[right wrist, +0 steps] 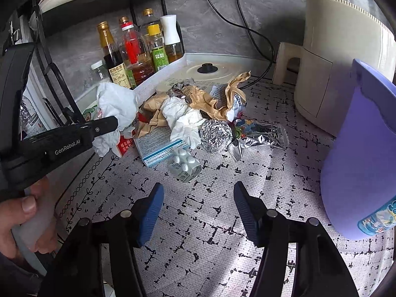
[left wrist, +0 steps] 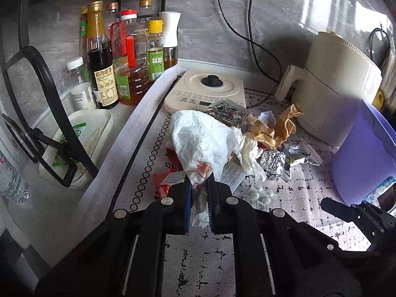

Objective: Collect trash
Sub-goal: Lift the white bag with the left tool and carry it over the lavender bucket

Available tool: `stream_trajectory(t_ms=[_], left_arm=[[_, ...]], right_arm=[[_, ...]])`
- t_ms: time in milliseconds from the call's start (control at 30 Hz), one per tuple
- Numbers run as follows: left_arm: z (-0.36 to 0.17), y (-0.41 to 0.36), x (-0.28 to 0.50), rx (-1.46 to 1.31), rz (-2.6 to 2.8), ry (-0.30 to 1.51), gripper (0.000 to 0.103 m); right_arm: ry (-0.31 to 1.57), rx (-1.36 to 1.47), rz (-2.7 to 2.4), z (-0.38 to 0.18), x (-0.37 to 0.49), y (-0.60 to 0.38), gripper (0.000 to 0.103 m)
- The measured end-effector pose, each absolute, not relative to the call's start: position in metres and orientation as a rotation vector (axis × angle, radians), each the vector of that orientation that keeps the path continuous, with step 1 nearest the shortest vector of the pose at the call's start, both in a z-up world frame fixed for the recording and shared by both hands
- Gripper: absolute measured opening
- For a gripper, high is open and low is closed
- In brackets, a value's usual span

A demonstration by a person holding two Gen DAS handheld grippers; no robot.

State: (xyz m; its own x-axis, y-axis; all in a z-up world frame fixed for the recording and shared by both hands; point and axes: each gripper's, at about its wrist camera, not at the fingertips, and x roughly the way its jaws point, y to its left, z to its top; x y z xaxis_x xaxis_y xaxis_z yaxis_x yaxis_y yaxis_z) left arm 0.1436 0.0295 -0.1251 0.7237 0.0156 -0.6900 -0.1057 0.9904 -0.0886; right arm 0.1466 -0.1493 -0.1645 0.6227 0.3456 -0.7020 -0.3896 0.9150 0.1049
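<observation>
A heap of trash lies on the patterned mat: brown paper [right wrist: 212, 99], a foil ball [right wrist: 215, 133], a medicine box [right wrist: 158, 148], a pill blister [right wrist: 184, 163] and white tissue [right wrist: 183, 118]. My left gripper [left wrist: 199, 185] is shut on a crumpled white wrapper [left wrist: 198, 138] with orange print, lifted at the heap's left side. The same wrapper [right wrist: 116, 109] hangs from the left gripper [right wrist: 109, 123] in the right wrist view. My right gripper [right wrist: 198, 198] stands open over bare mat, short of the pill blister, with nothing between its fingers.
A purple bin [right wrist: 356, 163] stands at the right. A cream air fryer [right wrist: 341, 57] sits behind it. A flat cream cooker [left wrist: 205, 91] and oil and sauce bottles [left wrist: 123, 57] line the back left under a black rack. Cables [left wrist: 250, 29] run down the wall.
</observation>
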Motion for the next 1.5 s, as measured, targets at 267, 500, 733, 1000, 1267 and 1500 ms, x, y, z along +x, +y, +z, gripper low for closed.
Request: stream_trajectory(t_ms=[267, 500, 733, 1000, 1267, 1500], left_arm=[[-0.129, 0.039, 0.165, -0.109, 0.1, 0.745, 0.011], [-0.13, 0.047, 0.173, -0.118, 0.115, 0.723, 0.011], [-0.141, 0.054, 0.172, -0.128, 0.114, 0.752, 0.011], [-0.122, 0.05, 0.153, -0.135, 0.098, 0.716, 0.011], [-0.087, 0.03, 0.13, -0.138, 0.064, 0.661, 0.011], [-0.057, 0.003, 0.114, -0.151, 0.013, 0.603, 0.011]], right_arm=[[0.796, -0.072, 0.448, -0.181, 0.173, -0.132, 0.041], [0.822, -0.027, 0.454, -0.199, 0.196, -0.124, 0.041], [0.835, -0.03, 0.503, -0.207, 0.2, -0.115, 0.024], [0.743, -0.051, 0.506, -0.17, 0.168, -0.122, 0.023], [0.66, -0.019, 0.436, -0.122, 0.136, -0.155, 0.023], [0.574, -0.011, 0.377, -0.085, 0.113, -0.181, 0.023]])
